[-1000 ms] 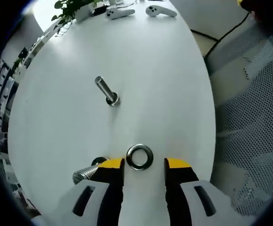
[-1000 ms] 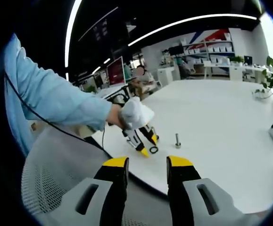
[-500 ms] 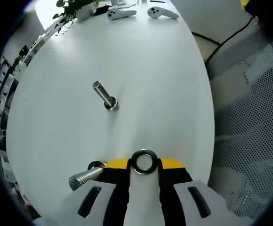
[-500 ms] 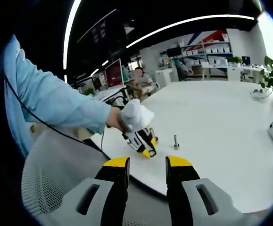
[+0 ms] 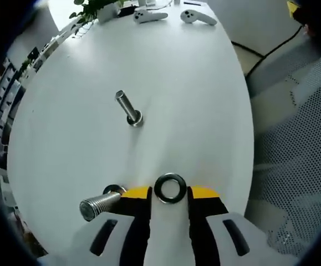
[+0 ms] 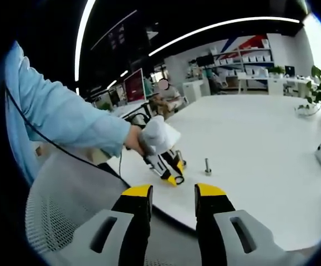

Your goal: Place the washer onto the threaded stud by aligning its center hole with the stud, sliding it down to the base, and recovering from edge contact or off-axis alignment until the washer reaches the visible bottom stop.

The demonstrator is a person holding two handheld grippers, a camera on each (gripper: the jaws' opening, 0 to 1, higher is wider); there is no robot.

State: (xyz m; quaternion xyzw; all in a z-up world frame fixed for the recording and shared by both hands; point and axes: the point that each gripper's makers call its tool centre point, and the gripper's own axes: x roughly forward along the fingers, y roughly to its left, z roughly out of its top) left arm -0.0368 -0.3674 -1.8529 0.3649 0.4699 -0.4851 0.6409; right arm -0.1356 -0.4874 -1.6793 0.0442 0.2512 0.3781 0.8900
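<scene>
In the left gripper view the left gripper point(image 5: 169, 194) has its yellow-tipped jaws clenched on the washer point(image 5: 170, 188) — a dark, flat metal ring held just over the smooth white table point(image 5: 193, 100). Beside the left jaw lies a second bolt point(image 5: 98, 203), ribbed and shiny (on its side). Farther on the threaded stud point(image 5: 127, 107) stands upright, bare, well apart from the washer. At the far edge rest two white controllers point(image 5: 174, 15) and a plant point(image 5: 93, 6). The right gripper point(image 6: 173, 192) hangs released over a mesh chair point(image 6: 66, 210) — a blue sleeve point(image 6: 60, 119) beyond.
</scene>
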